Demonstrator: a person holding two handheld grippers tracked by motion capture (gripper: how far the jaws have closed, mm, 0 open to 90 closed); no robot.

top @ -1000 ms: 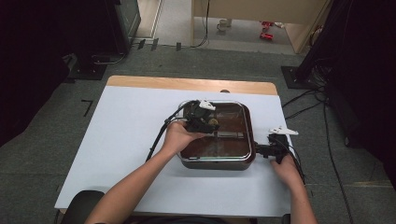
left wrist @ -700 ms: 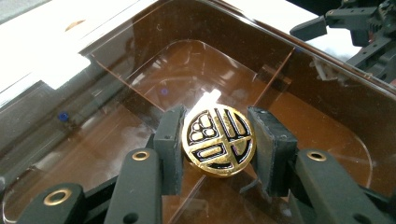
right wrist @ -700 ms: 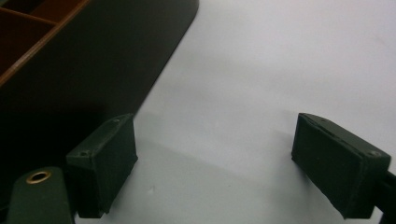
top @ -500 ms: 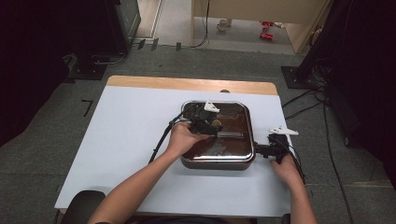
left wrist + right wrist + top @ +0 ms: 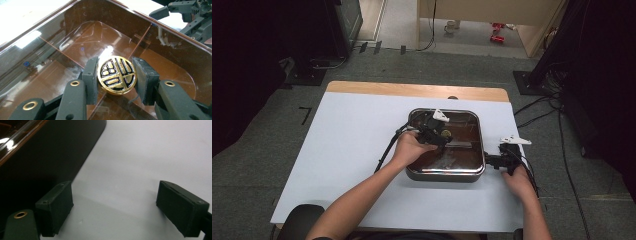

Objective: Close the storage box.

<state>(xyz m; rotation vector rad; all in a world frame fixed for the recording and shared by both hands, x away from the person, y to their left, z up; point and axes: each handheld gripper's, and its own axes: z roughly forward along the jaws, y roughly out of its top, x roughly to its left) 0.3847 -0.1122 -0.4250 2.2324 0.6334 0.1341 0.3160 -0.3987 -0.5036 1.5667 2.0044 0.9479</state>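
A square metal pan (image 5: 446,175) stands on the white table (image 5: 347,150), covered by a brown-tinted glass lid (image 5: 75,50). In the lid's middle is a round gold-and-black knob (image 5: 117,75). My left gripper (image 5: 117,73) is shut on that knob, one pad on each side of it; from above, the left gripper (image 5: 434,132) sits over the lid. My right gripper (image 5: 115,202) is open and low over the table, with nothing between its pads. It lies just off the pan's right side (image 5: 50,152), where the high view also shows the right gripper (image 5: 492,161).
A wooden strip (image 5: 412,90) runs along the table's far edge. Cables (image 5: 384,152) trail from both grippers across the table. Grey carpet surrounds the table, with dark stands and cables (image 5: 537,107) on the floor to the right.
My left gripper has shifted a little to the right over the lid, toward its middle. The right gripper has stayed beside the pan.
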